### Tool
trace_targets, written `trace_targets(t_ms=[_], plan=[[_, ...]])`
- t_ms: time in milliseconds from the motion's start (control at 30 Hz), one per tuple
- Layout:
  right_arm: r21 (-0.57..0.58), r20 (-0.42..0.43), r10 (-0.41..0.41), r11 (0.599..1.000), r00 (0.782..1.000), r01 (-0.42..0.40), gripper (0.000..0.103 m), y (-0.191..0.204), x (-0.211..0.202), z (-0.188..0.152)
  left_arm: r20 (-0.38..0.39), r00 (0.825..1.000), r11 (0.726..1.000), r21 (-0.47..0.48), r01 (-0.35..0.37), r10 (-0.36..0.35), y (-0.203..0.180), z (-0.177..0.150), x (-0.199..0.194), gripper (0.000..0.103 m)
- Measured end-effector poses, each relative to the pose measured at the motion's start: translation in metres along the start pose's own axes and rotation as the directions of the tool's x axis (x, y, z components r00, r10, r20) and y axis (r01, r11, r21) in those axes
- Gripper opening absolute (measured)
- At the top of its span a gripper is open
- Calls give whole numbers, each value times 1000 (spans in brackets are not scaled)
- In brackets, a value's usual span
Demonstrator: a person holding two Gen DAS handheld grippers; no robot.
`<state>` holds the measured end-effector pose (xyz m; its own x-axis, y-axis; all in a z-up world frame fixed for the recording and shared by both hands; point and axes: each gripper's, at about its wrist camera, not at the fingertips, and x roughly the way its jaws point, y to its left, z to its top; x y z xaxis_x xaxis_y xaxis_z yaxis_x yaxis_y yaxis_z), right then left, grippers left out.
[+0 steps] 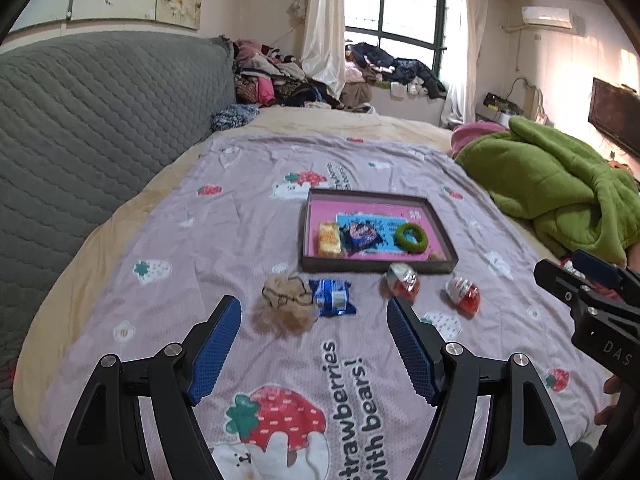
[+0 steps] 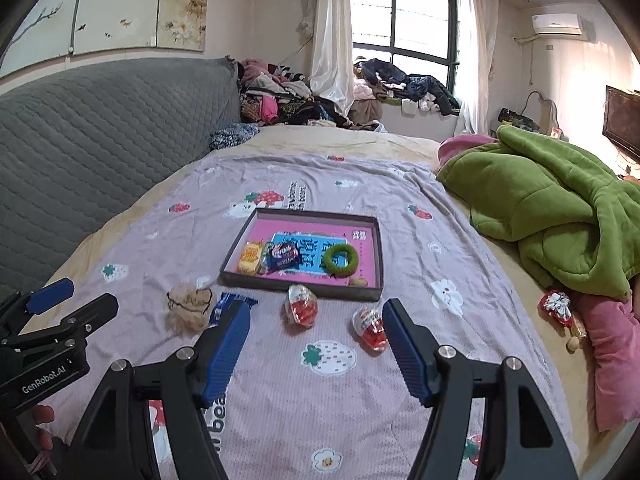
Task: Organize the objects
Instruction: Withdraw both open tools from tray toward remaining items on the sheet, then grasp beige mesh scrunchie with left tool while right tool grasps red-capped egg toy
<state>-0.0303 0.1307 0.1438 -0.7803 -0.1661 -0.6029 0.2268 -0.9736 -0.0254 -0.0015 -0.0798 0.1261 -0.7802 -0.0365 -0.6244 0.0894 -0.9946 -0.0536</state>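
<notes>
Four loose items lie in a row on the pale purple strawberry-print bedsheet [image 1: 240, 216] ahead of me, between my tools and the tray. The shallow rectangular dark-rimmed tray with a pink floor [image 1: 444, 224] sits flat on the sheet and holds a yellow-orange wrapped snack [image 1: 330, 239] at its left, a dark blue crinkled snack packet [image 1: 362, 235] touching that, and a fuzzy green ring [image 1: 411, 236] further right, all over a blue printed card. A small tan thing in the near right corner is too small for me to name.

Largest of the loose items is the beige fluffy scrunchie with a dark elastic [image 1: 286, 304], lying just beyond my left gripper [image 1: 314, 312] and a little left of centre. Touching its right side is a blue foil-wrapped biscuit pack [image 1: 334, 297], almost straight ahead of that tool. Two clear egg-shaped capsules with red contents follow: one [image 2: 301, 305] just in front of the tray's near rim, the other [image 2: 370, 328] right beside the right finger of my right gripper [image 2: 314, 312].

Both grippers stand wide apart with nothing between their blue pads.
</notes>
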Motion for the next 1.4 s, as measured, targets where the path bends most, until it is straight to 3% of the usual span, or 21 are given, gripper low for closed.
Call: trace_targets(t_ms=[767,1400], plan=[[-37,-90,45,998,995,-49,68,19,39,-39,-114,993,1000,-6,-11,11,14,-39,48,77],[-33,-197,54,998,979,-61,68,20,132,-50,-205,979,999,-31,-10,4,25,-45,134,77]])
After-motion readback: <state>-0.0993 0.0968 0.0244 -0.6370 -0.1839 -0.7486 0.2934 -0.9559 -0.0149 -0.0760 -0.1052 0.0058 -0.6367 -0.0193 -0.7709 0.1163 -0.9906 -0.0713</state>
